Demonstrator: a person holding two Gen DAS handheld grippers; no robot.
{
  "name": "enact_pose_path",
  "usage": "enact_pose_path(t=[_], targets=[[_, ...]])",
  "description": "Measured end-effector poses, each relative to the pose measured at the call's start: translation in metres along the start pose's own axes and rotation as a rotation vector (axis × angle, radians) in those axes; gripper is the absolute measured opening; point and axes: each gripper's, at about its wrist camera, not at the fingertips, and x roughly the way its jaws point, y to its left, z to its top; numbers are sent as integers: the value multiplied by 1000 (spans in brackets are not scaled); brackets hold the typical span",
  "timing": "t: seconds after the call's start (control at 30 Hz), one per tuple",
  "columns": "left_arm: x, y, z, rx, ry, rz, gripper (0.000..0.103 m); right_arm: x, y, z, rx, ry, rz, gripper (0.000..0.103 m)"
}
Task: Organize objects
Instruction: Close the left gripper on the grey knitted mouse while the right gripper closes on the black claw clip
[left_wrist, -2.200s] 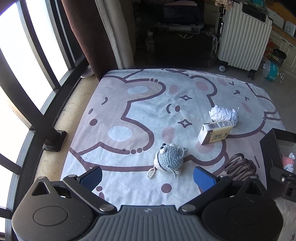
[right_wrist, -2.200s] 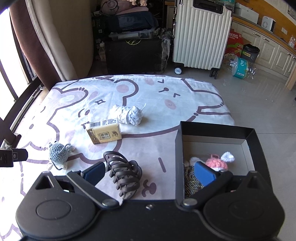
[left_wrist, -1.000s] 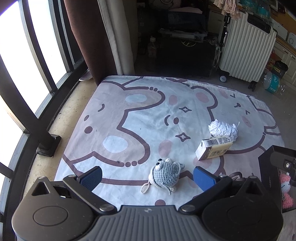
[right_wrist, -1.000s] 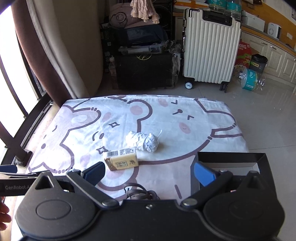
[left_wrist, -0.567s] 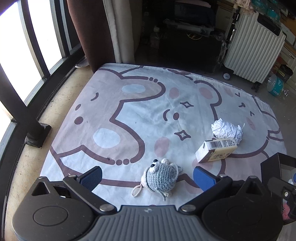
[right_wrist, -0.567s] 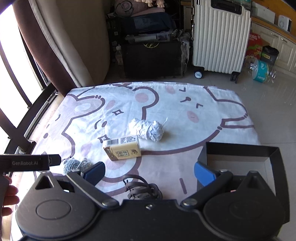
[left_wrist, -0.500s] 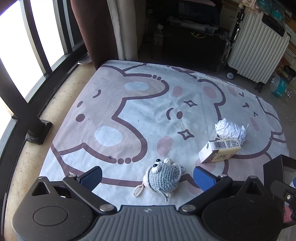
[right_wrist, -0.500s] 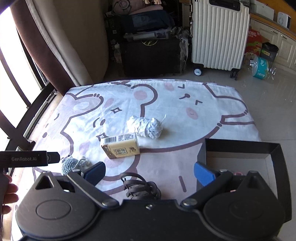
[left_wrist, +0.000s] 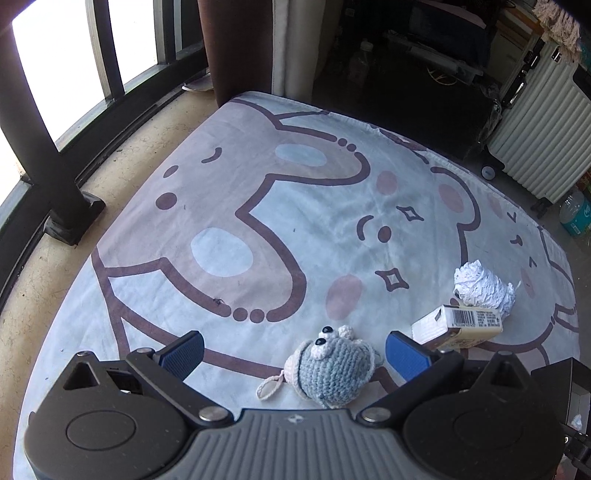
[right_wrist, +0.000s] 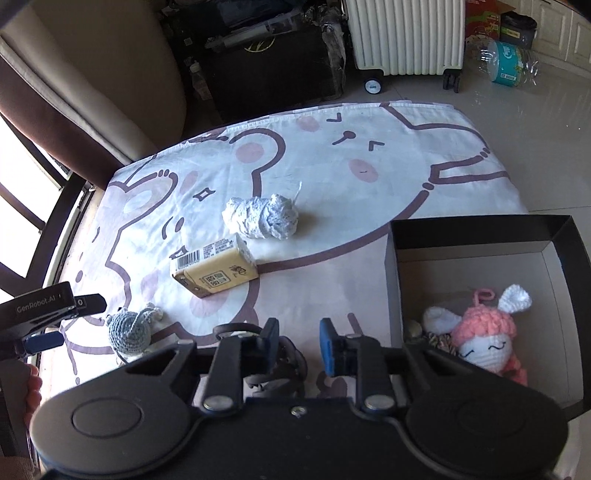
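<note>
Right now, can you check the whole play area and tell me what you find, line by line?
Surface: bear-print blanket on the floor.
Job's things: grey crochet toy, tissue pack, crumpled white wad and dark hair clip on the blanket; pink crochet doll inside the black box.
Clutter: nothing seen.
Claws: left claw open, grey crochet toy between its fingers; right claw closing around the hair clip, contact unclear.
Cables: nothing seen on the blanket.
Surroundings: white suitcase, curtain, window bars, plastic bottle.
</note>
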Motion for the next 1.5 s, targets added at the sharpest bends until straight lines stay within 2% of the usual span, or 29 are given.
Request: enact_pose_path(t=[0.23,0.4,0.67,0.9,1.07,1.3,1.5], targets=[[17,-6,-4,37,50,30,103,9,1,-2,-19,40,38,11],[24,-8,-6,69,94,51,101,14,4,-4,-49,71,33,8],[26,2,-7,23,140,36,98,22,23,-13,-177,120,5,2],[23,6,-8,1,157,25,95,17,49,-23,-258,168,120,2],[13,16,-4,-91,133,-44,92,15,68,-31,-335,196,165,2],[11,18,-3,-226,144,-146,87,1,59,-22,-260,143,223,3],[20,18,-7,-313,172,-164,83,3,49,-20,-245,137,203,3]])
